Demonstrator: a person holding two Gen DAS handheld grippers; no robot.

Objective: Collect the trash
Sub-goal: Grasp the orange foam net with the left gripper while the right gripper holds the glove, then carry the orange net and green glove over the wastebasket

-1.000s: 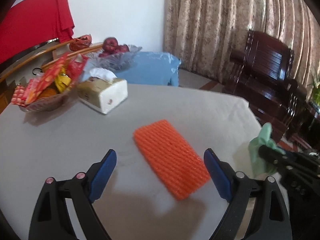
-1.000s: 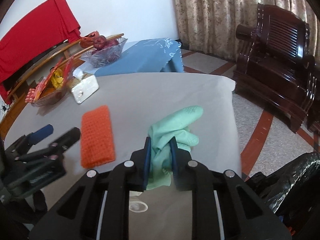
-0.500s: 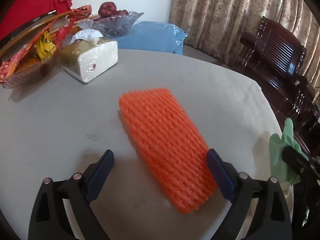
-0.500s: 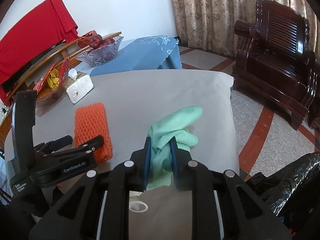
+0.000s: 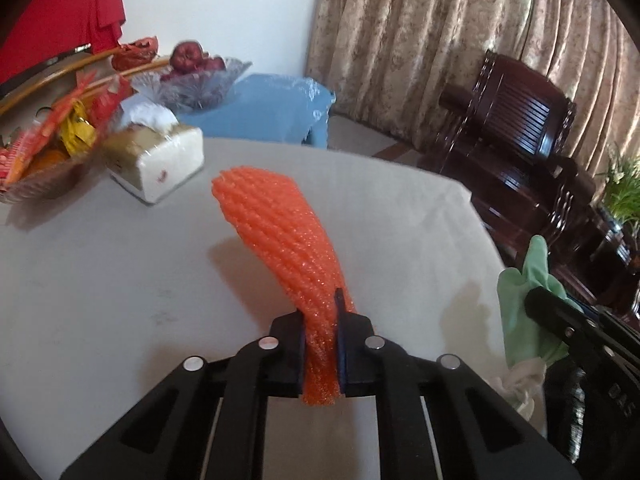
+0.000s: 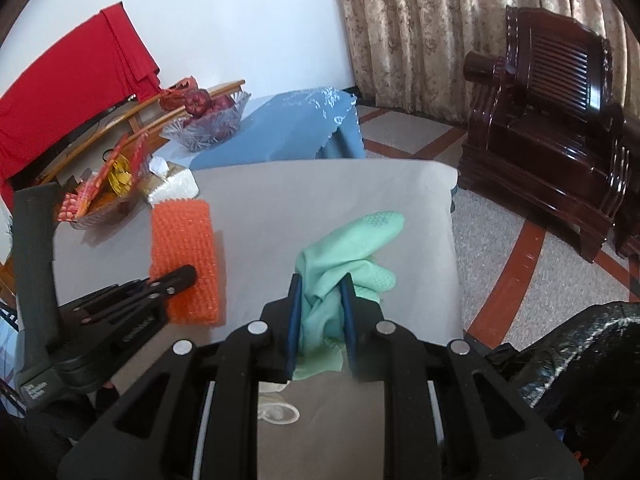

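My left gripper (image 5: 322, 332) is shut on the near end of an orange foam net (image 5: 276, 232), which is squeezed narrow between the blue pads and lifted off the grey table (image 5: 100, 264). In the right wrist view the same orange foam net (image 6: 182, 248) stands up at the left, pinched by the left gripper (image 6: 188, 274). My right gripper (image 6: 320, 308) is shut on a crumpled mint-green rubber glove (image 6: 352, 248), held above the table's right side. The glove (image 5: 524, 304) and the right gripper also show at the right edge of the left wrist view.
A tissue pack (image 5: 160, 156) and a glass bowl of snacks (image 5: 48, 160) sit at the table's far left. A fruit bowl (image 6: 208, 120) stands on a blue-covered side table (image 6: 288, 124). A black trash bag (image 6: 580, 348) lies low right; dark wooden chairs (image 6: 560, 120) stand beyond.
The left gripper's jaws closed on the orange foam net and raised its near end off the table. The right gripper kept its hold on the green glove.
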